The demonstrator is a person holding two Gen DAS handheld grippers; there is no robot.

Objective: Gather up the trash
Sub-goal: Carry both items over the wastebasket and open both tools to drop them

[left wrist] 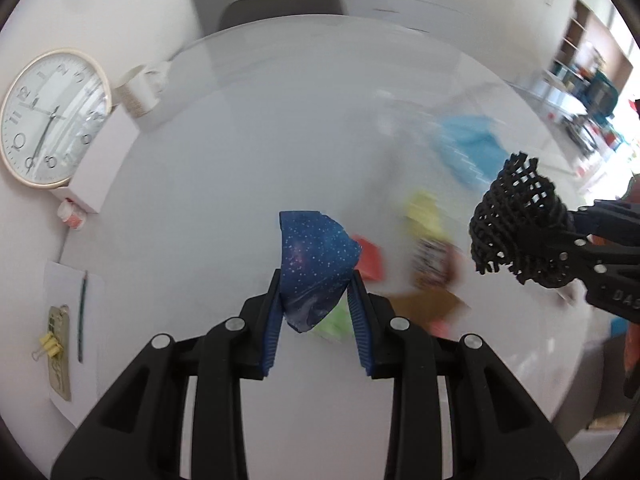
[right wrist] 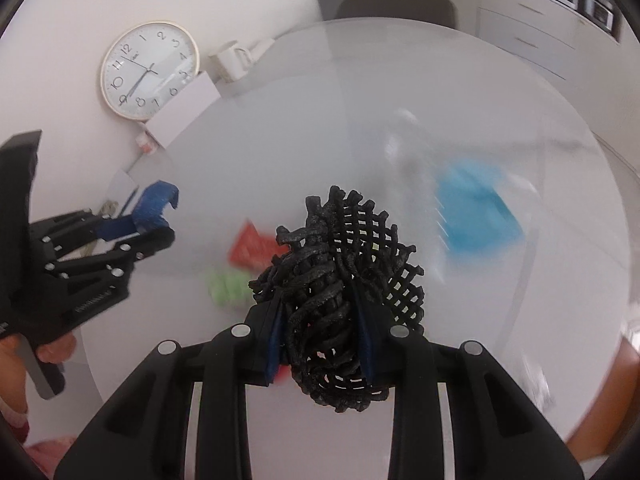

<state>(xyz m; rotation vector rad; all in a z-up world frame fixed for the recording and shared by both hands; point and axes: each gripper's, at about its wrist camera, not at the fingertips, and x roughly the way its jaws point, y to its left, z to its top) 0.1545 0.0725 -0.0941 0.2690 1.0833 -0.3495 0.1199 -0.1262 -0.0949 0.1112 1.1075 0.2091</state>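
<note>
My left gripper (left wrist: 314,280) is shut on a dark blue star-speckled wrapper (left wrist: 314,256), held above the round white table (left wrist: 240,160). It also shows at the left of the right wrist view (right wrist: 160,220) with the blue wrapper (right wrist: 154,204) in it. My right gripper (right wrist: 320,300) is shut on a crumpled black mesh net (right wrist: 340,280), which also shows in the left wrist view (left wrist: 516,232). Below lie blurred scraps: a red piece (right wrist: 250,246), a green piece (right wrist: 228,290), a yellow piece (left wrist: 424,210) and a blue pack (right wrist: 476,216).
A round wall clock (left wrist: 52,118) leans on a white box (left wrist: 108,152) at the table's left, with a white mug (left wrist: 138,90) behind it. A paper sheet with a pencil and yellow clip (left wrist: 68,320) lies at the left edge. A grey chair (left wrist: 280,8) stands behind the table.
</note>
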